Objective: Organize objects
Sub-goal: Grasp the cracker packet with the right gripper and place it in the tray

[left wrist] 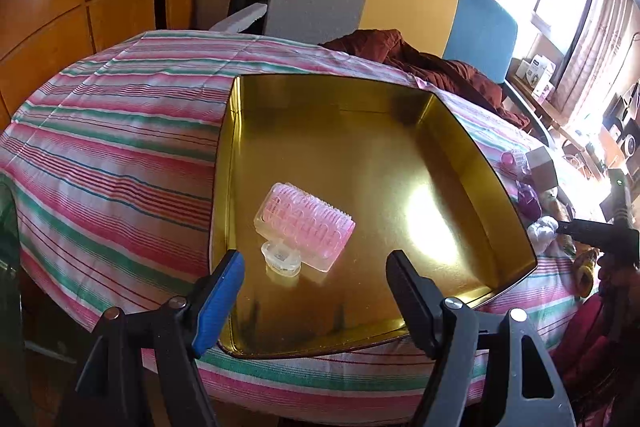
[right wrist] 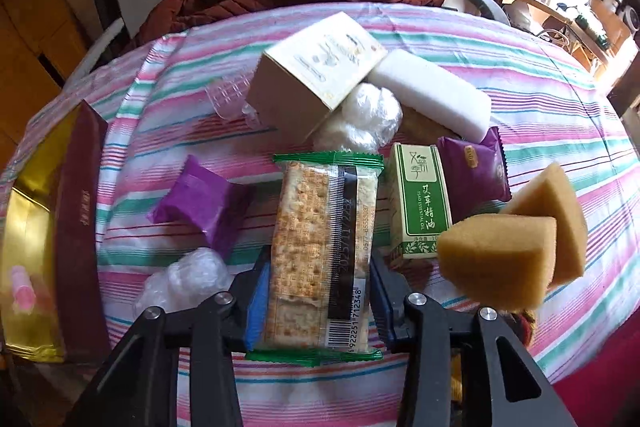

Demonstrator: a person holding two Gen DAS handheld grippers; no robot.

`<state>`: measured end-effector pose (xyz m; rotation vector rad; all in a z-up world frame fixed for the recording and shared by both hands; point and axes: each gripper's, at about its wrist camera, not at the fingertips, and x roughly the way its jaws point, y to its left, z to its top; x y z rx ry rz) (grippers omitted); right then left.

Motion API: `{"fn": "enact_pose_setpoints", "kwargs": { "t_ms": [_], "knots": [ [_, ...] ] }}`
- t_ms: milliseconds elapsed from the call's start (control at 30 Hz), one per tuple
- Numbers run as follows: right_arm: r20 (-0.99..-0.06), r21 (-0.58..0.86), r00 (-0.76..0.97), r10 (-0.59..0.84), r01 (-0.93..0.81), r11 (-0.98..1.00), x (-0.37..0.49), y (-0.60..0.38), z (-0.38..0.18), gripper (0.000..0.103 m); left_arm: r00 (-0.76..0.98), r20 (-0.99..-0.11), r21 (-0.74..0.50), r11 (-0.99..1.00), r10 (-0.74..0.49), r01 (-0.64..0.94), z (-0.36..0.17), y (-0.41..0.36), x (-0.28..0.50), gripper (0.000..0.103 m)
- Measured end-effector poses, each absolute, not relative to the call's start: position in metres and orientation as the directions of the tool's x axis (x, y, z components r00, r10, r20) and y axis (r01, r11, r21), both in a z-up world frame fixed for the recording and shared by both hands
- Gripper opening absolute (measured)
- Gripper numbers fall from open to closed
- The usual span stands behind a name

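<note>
Left wrist view: left gripper point(left wrist: 316, 291) hovers over the near end of the gold tin tray point(left wrist: 472, 147), jaws spread wide, nothing between them. One item already inside: a pink hair roller point(left wrist: 306, 223) in its clear clip, lying on the tray floor just ahead of the fingers. Tray sits on the striped tablecloth point(left wrist: 108, 147); a rust-red garment point(left wrist: 432, 67) is bunched at the far edge.

Right wrist view: right gripper point(right wrist: 316, 291) has its jaws pinching a green-edged cracker packet point(right wrist: 320, 251) by the long sides, near the barcode end. Whether the packet is lifted or resting on the cloth, cannot tell. Clutter close around: purple snack packet point(right wrist: 200, 211) to the left, green essential-oil box point(right wrist: 420, 203) just beside on the right, tan sponge wedges point(right wrist: 520, 247), crumpled plastic point(right wrist: 184, 283). Tray is off to the left edge, maroon outer wall showing.

Step looks like carrying the crackers to the tray. Lift straight up first to clear the oil box, keep squeeze light so crackers don't crack, travel left, set down in bare floor beside the roller, not on it.
</note>
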<state>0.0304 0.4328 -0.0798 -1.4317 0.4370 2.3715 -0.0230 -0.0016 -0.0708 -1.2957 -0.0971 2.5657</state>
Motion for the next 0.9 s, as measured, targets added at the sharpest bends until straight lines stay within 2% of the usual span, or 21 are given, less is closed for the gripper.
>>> {"fn": "enact_pose_setpoints", "kwargs": {
  "t_ms": [100,233,367,467,667,800,900],
  "knots": [
    [-0.834,0.169,-0.547,0.065,-0.367,-0.915,0.042,0.415,-0.046,0.044,-0.580,-0.774,-0.181,-0.967,0.253,-0.180,-0.066,-0.009,-0.023,0.074],
    [-0.776,0.231,-0.625,-0.086,-0.156,-0.960,0.028,0.354,-0.013,0.044,-0.595,-0.768,-0.187,-0.972,0.237,-0.145,-0.061,-0.021,-0.020,0.074],
    [-0.763,0.256,-0.601,-0.237,0.055,-0.965,-0.007,0.272,-0.008,0.044,-0.599,-0.772,-0.185,-0.977,0.212,-0.107,-0.062,-0.033,-0.015,0.074],
    [-0.777,0.254,-0.556,-0.296,0.153,-0.955,-0.027,0.214,-0.017,0.044,-0.601,-0.774,-0.183,-0.979,0.199,-0.089,-0.062,-0.039,-0.013,0.074],
    [-0.794,0.344,-0.448,-0.410,0.224,-0.912,-0.047,0.157,-0.048,0.047,-0.625,-0.759,-0.176,-0.982,0.180,-0.069,-0.056,-0.048,-0.009,0.075],
    [-0.804,0.330,-0.432,-0.408,0.247,-0.911,-0.041,0.150,-0.056,0.050,-0.634,-0.753,-0.184,-0.981,0.176,-0.055,-0.054,-0.052,-0.011,0.076],
    [-0.815,0.277,-0.453,-0.360,0.242,-0.930,-0.032,0.149,-0.054,0.057,-0.638,-0.751,-0.181,-0.982,0.173,-0.053,-0.053,-0.052,-0.011,0.082]
  ]
}}
